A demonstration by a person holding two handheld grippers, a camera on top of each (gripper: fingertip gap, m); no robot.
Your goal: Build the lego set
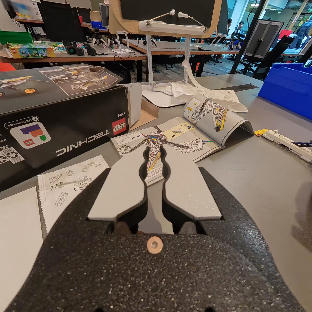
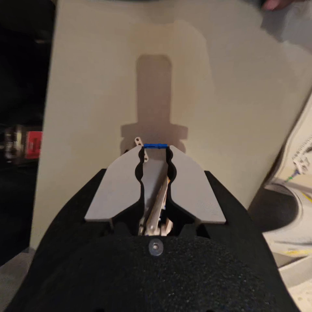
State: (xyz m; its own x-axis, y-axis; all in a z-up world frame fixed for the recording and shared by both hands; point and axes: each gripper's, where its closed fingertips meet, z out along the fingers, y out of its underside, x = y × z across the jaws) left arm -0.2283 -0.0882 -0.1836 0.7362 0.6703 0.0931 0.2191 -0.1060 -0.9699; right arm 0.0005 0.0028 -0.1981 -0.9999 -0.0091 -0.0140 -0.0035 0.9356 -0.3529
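Observation:
My left gripper point(image 1: 154, 148) hovers above an open instruction booklet point(image 1: 185, 135) on the grey table point(image 1: 244, 185). Its fingers stand a little apart with nothing between them. My right gripper point(image 2: 155, 146) is shut on a small blue pin point(image 2: 154, 145), held end to end between the two fingertips. It hangs over a cream sheet point(image 2: 219, 101). A small white beam with holes point(image 2: 138, 140) lies on the sheet just beyond the left fingertip. A long white built part point(image 2: 158, 202) shows lower down between the fingers.
A black set box point(image 1: 67, 118) lies at the left, with white paper bags point(image 1: 70, 182) in front of it. A white stand point(image 1: 162, 94) is behind the booklet, a blue bin point(image 1: 287, 91) at the right. A white built strip point(image 1: 287, 141) and yellow piece point(image 1: 260, 132) lie right. The left gripper's tips are roughly 25 cm from the right gripper's.

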